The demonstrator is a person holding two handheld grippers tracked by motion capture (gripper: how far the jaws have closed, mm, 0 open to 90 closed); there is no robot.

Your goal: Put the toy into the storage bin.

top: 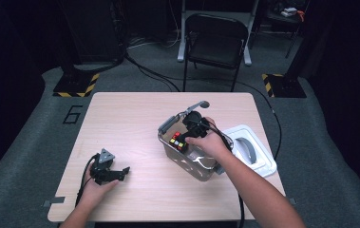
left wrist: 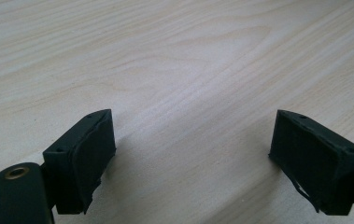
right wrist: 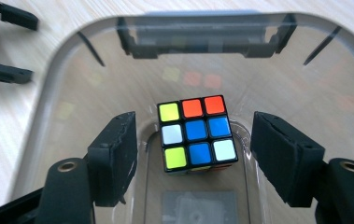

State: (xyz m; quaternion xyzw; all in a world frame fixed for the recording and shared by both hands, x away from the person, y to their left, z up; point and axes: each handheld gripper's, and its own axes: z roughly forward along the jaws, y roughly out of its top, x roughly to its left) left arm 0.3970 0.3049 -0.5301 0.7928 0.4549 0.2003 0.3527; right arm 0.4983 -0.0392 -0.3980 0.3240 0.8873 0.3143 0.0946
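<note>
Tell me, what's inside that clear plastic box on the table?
A scrambled puzzle cube sits on the floor of the clear box, between the right gripper's open fingers, which do not touch it. The cube's underside and far faces are hidden.

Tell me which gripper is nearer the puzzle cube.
Right. The right gripper hangs over the clear container, its open jaws on either side of the puzzle cube without touching it. The left gripper rests on the table, well away.
</note>
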